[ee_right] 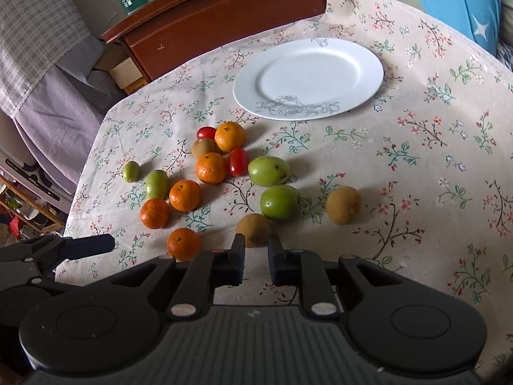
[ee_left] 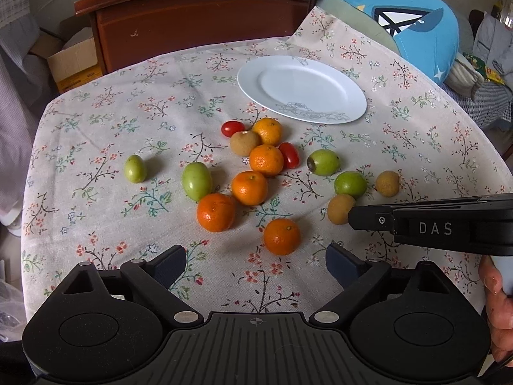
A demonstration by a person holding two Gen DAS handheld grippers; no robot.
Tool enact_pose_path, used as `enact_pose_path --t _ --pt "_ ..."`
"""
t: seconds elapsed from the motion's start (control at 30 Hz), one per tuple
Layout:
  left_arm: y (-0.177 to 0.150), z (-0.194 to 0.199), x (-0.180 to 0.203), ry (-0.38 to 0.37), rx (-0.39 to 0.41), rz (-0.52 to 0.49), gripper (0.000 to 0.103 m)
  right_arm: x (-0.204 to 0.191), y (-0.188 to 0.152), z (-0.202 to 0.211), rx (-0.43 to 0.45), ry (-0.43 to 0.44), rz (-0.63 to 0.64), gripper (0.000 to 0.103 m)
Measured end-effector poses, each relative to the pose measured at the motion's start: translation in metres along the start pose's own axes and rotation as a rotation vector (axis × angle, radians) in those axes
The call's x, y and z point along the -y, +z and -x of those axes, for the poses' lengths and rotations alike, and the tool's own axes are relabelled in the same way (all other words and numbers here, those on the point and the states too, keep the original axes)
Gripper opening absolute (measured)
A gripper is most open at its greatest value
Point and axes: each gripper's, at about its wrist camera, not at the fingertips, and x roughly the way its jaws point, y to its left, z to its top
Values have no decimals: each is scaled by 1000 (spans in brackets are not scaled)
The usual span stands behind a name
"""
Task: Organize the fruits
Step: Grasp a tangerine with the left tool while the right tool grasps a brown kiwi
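Smooth round oranges (ee_left: 249, 187) sit just short of the glossy white plate (ee_left: 301, 89) on floral cloth. Left tool (ee_left: 256, 264) hovers wide; right tool (ee_right: 256, 258) is narrow, tips by a fuzzy brown fruit (ee_right: 254, 229).

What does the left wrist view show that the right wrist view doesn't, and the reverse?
Only the left wrist view shows the person's hand and the right tool from the side, its tip beside a brown fruit. Only the right wrist view shows the right tool from behind, its fingers narrowly parted just short of that brown fruit, and the wooden shelf off the table. Both show the white plate without fruit, five oranges, four green fruits, two red tomatoes, three brown fruits and the wide-open left tool.
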Motion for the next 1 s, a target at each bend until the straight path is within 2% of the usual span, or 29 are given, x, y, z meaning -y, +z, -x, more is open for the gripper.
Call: enact_pose_path --t 0.13,0.23,0.3,0.37,0.43,0.53,0.6,0.67,0.73,0.93,1.0 --pt "-1 -4 3 22 1 -31 81 -6 -1 -3 7 3 26 22" --pt "-2 -5 2 17 4 -31 77 -10 0 -10 6 -14 43 36" --pt "-3 -5 2 8 14 -33 75 -11 -1 -14 8 -32 48 36" --pt "-3 -6 4 -6 24 -37 72 -10 -1 -18 0 -35 42 26" --pt "-3 -7 6 -21 29 -44 71 -9 -1 -17 5 -34 40 26" --pt "-3 -11 9 -38 34 -42 60 -10 -1 -13 18 -31 48 26" --pt "-3 -15 10 -39 39 -41 56 -10 0 -11 20 -19 45 26" --pt "-3 -18 10 -30 38 -46 44 -11 0 -10 19 -12 39 26" --pt "-3 -20 9 -37 33 -42 38 -11 0 -9 21 -13 38 26" --pt "-2 -25 9 -54 39 -31 37 -10 1 -9 22 -15 35 26" --pt "-2 -25 10 -59 39 -38 27 -10 1 -9 22 -16 34 26"
